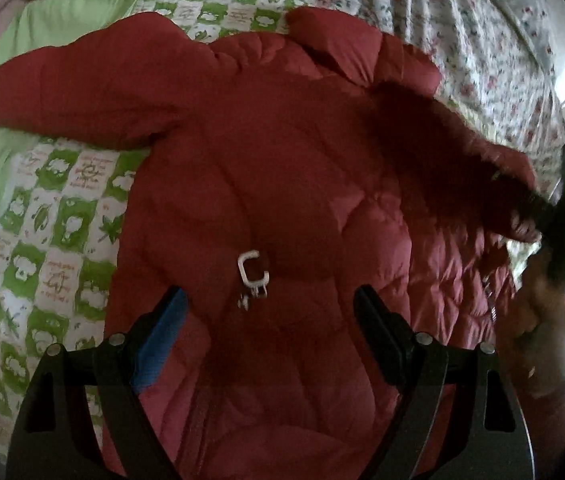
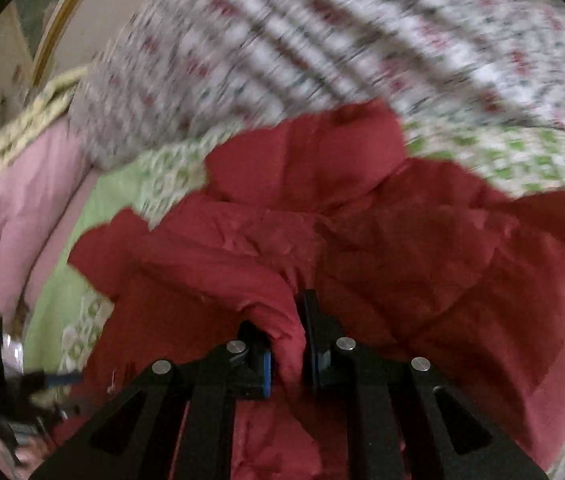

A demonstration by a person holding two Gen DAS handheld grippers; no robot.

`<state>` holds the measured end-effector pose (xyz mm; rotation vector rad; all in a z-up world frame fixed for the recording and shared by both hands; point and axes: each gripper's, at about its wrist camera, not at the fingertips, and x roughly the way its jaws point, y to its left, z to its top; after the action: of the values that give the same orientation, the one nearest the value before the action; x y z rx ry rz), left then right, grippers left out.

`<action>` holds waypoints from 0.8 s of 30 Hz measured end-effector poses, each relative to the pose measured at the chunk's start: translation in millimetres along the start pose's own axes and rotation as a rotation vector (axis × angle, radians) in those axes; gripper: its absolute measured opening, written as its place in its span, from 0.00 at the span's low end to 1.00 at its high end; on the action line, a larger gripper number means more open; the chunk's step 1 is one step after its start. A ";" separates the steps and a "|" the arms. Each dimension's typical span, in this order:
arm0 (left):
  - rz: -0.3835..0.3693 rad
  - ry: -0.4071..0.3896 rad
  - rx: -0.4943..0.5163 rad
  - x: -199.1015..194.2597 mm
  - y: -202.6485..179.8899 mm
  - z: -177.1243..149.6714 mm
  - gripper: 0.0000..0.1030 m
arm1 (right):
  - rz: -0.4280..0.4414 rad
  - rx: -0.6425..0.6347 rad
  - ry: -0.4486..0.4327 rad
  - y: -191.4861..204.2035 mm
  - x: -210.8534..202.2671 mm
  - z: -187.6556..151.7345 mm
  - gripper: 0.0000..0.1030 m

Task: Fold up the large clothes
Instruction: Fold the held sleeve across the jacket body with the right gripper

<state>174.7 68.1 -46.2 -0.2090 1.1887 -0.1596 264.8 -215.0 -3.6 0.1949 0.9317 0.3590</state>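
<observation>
1. Left wrist view: the red padded jacket [image 1: 282, 184] lies spread on the bed [image 1: 54, 216], over the green-and-white checked quilt, one sleeve [image 1: 82, 92] stretched out to the left. The left gripper [image 1: 270, 320] hovers above the jacket's middle with its fingers [image 1: 170, 320] released and wide, nothing between them; a white buckle [image 1: 253, 270] sits just beyond. I judge this hand is poised to pin or take the body while the other side is folded. At the right edge the right gripper [image 1: 542, 224] shows, blurred, at the fur-trimmed edge [image 1: 462, 168].

2. Right wrist view: the right gripper [image 2: 288, 344] is clenched on a pinch of the jacket [image 2: 422, 264], fabric bunched between the fingers [image 2: 310, 332], likely to carry that side across. Only this view shows the grasp clearly; only the other shows the whole layout and the buckle. The floral bedding [image 2: 322, 40] behind is streaked with blur.
</observation>
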 end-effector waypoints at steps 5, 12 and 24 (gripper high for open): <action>-0.096 -0.002 -0.023 4.1 3.2 30.3 0.83 | 0.049 -0.086 0.073 27.7 25.1 -19.1 0.17; -0.315 0.095 -0.159 42.9 8.1 79.5 0.83 | 0.044 -0.173 0.085 43.0 32.3 -24.6 0.18; -0.363 0.121 -0.076 85.1 -26.9 117.2 0.19 | 0.054 -0.191 0.112 43.4 28.1 -31.4 0.27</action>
<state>314.6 31.3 -74.5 -0.4872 1.2708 -0.4499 245.2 -163.9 -29.2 0.0252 0.9979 0.5104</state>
